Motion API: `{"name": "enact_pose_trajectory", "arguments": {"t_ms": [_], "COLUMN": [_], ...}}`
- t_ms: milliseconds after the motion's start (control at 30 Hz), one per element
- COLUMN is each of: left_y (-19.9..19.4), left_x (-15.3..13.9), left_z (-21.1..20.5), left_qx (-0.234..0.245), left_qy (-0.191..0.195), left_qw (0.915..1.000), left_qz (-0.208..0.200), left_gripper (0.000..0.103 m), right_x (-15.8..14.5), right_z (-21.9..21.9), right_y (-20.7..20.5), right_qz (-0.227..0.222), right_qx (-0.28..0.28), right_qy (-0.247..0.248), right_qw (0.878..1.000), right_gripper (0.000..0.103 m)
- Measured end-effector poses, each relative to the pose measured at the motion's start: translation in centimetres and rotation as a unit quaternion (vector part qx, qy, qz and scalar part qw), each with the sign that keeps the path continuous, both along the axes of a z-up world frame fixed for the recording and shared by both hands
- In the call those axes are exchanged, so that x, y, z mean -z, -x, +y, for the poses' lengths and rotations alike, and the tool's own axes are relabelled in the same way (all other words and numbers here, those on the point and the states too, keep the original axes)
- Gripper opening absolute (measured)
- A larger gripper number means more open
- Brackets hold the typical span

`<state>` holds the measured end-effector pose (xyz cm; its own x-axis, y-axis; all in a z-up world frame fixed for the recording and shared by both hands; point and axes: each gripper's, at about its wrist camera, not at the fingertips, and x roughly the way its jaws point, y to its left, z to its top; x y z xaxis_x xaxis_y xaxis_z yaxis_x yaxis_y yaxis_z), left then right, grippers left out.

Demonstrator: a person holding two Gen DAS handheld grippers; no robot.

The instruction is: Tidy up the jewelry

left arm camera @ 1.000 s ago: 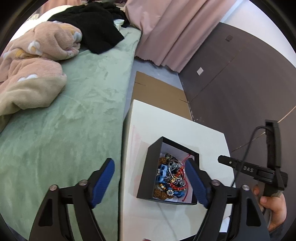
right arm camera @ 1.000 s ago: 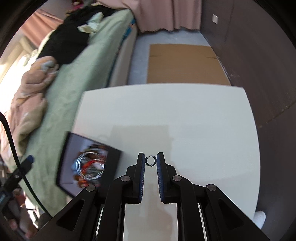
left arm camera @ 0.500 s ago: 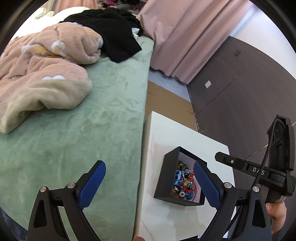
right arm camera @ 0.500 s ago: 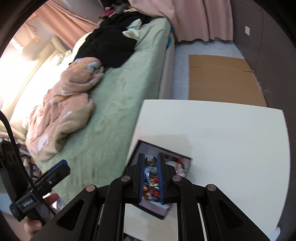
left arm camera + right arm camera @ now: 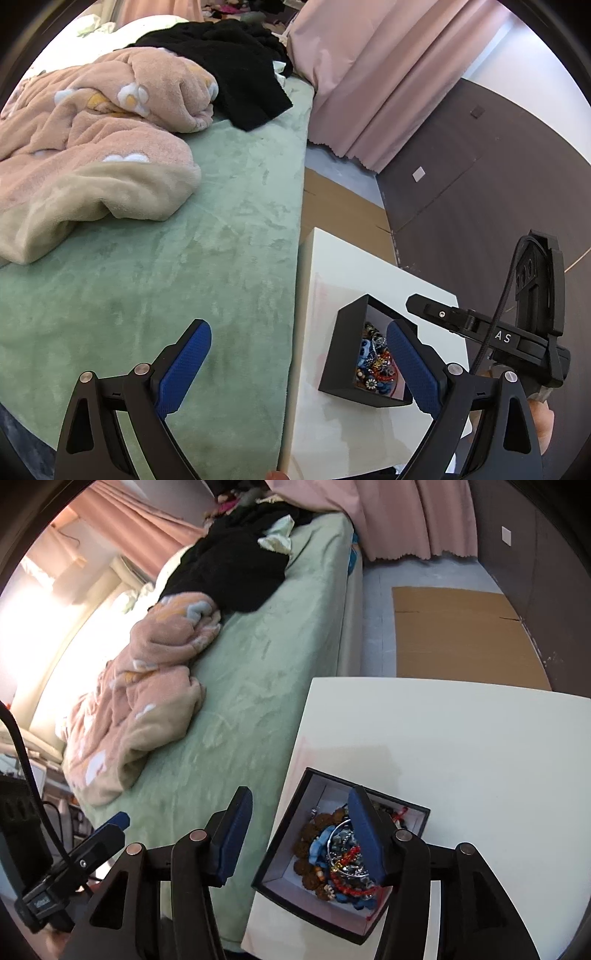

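Observation:
A black open box sits near the left edge of a white table. It holds a tangle of bead bracelets and other jewelry. My right gripper is open and empty above the box, its right finger over the jewelry. My left gripper is open and empty, held high, its right finger over the box. The right gripper's body shows in the left wrist view.
A bed with a green cover lies along the table's left side, with a pink blanket and black clothing on it. Flat cardboard lies on the floor beyond the table. Pink curtains hang behind.
My right gripper carried a small ring left over the box and opened; the ring is gone from its fingers. My left gripper rose and drew back to the left.

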<state>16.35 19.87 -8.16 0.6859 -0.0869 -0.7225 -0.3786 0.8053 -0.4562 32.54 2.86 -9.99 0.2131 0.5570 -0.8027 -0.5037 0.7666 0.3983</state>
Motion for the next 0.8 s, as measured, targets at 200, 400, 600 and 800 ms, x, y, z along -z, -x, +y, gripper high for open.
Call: {"name": "enact_pose_trajectory", "arguments": {"t_ms": [200, 400, 600, 800], "left_y": [-0.2, -0.3, 0.0, 0.5], "left_x": [-0.3, -0.6, -1.2, -2.3], "left_z": [-1.1, -3.2, -6.1, -9.6], "left_qx": [0.014, 0.038, 0.065, 0.096], "left_qy": [0.002, 0.000, -0.012, -0.034], "left_qw": [0.9999, 0.9992, 0.9977, 0.9945], "left_qz": [-0.006, -0.011, -0.015, -0.023], "left_gripper": [0.096, 0.096, 0.096, 0.096], "right_x": [-0.5, -1.7, -2.0, -2.1], "right_z": [-2.6, -6.1, -9.9, -13.9], "right_y": [1.0, 3.2, 5.6, 7.9], "right_qz": [-0.003, -0.020, -0.031, -0.033], "right_qx": [0.022, 0.053, 0.092, 0.134], "right_qy": [-0.003, -0.020, -0.031, -0.040], "right_qw": [1.000, 0.998, 0.995, 0.990], "right_gripper": [0.056, 0.075, 0.094, 0.103]}}
